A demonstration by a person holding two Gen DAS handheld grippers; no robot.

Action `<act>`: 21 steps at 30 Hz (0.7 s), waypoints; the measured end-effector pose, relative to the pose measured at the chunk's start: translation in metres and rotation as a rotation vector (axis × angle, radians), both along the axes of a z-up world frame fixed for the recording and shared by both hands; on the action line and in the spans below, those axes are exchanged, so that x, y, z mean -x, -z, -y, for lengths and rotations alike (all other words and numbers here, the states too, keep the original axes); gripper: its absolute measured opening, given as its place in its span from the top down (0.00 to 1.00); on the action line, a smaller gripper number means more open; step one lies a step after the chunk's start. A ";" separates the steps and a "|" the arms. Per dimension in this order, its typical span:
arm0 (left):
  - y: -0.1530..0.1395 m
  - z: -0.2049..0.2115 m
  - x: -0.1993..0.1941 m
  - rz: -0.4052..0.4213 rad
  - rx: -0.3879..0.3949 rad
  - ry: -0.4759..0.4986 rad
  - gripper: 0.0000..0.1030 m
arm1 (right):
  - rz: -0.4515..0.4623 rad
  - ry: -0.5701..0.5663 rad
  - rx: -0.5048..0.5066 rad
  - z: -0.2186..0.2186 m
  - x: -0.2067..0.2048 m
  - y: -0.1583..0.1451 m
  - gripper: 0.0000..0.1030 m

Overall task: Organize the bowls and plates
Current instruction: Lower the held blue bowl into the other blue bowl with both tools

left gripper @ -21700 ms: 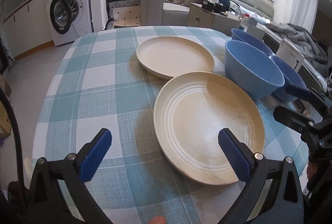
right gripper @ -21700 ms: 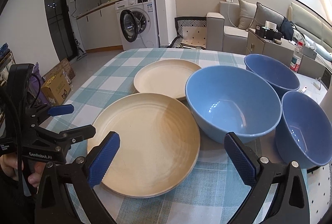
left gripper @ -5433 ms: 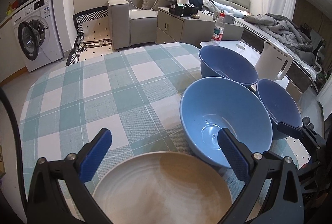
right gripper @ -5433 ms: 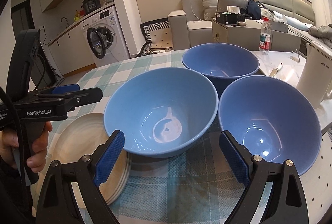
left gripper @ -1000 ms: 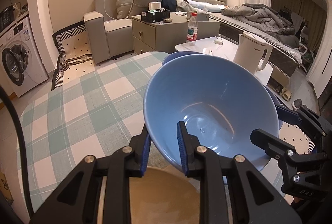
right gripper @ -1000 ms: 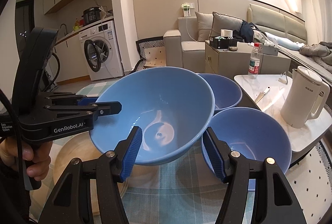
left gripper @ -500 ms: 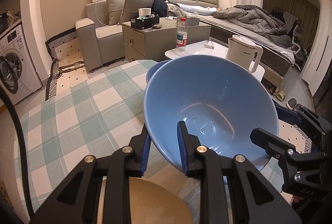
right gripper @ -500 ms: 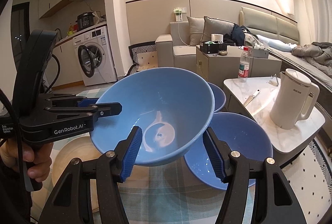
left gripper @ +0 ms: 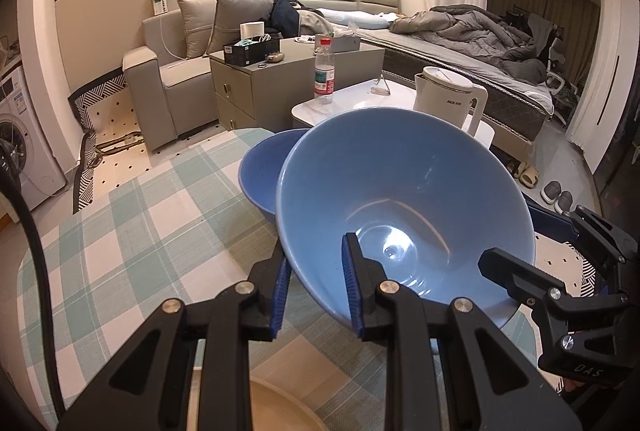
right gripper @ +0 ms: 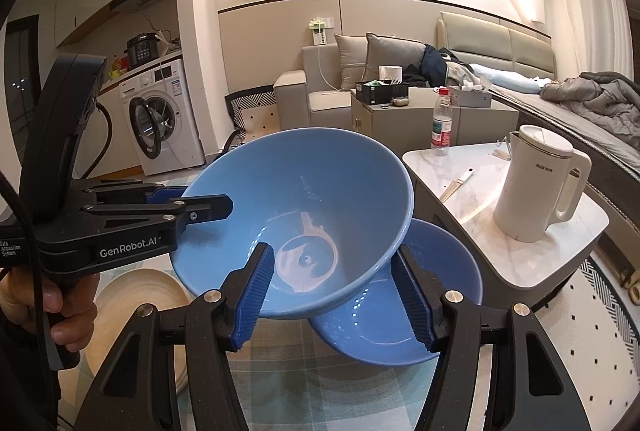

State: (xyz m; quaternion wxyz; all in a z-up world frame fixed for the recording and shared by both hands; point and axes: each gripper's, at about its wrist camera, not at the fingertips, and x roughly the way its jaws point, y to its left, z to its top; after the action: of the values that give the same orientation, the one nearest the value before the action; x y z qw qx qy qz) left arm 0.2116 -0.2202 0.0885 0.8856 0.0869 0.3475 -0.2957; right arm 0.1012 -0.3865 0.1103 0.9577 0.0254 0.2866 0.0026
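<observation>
A large blue bowl (left gripper: 400, 199) hangs tilted above the checked tablecloth (left gripper: 140, 231), held from two sides. My left gripper (left gripper: 312, 263) is shut on its near rim, one pad inside and one outside. My right gripper (right gripper: 332, 249) is shut on the bowl (right gripper: 304, 191) too, its left pad inside the rim and its right pad against the outer wall. A second blue bowl (right gripper: 400, 319) sits on the table just below and right of the carried one. A third blue bowl (left gripper: 260, 175) stands further back. Cream plates (right gripper: 136, 311) lie stacked near the table's front left.
A low marble side table (right gripper: 520, 255) stands beside the dining table, bearing a white kettle (right gripper: 536, 187), a water bottle (right gripper: 442, 127) and a knife (right gripper: 456, 185). A grey sofa (left gripper: 168, 83) and cabinet lie beyond. A hand (right gripper: 60, 303) grips the left tool.
Both grippers have carried the blue bowl to the right and slightly up. It now partly covers the bowl on the table's right, and the cream plates have slipped toward the frame edges.
</observation>
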 end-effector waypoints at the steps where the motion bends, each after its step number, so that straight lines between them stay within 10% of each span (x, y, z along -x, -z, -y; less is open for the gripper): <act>1: 0.000 0.003 0.000 0.001 -0.002 0.004 0.78 | 0.000 0.004 0.001 0.002 0.001 0.000 0.39; 21: 0.008 0.044 -0.003 -0.014 -0.023 0.053 0.78 | -0.023 0.071 -0.011 0.034 -0.001 0.008 0.39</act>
State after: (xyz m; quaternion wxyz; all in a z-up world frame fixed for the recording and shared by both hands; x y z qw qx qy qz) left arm 0.2149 -0.2645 0.0801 0.8739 0.1043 0.3545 -0.3158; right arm 0.1019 -0.4208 0.1022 0.9536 0.0409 0.2967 -0.0299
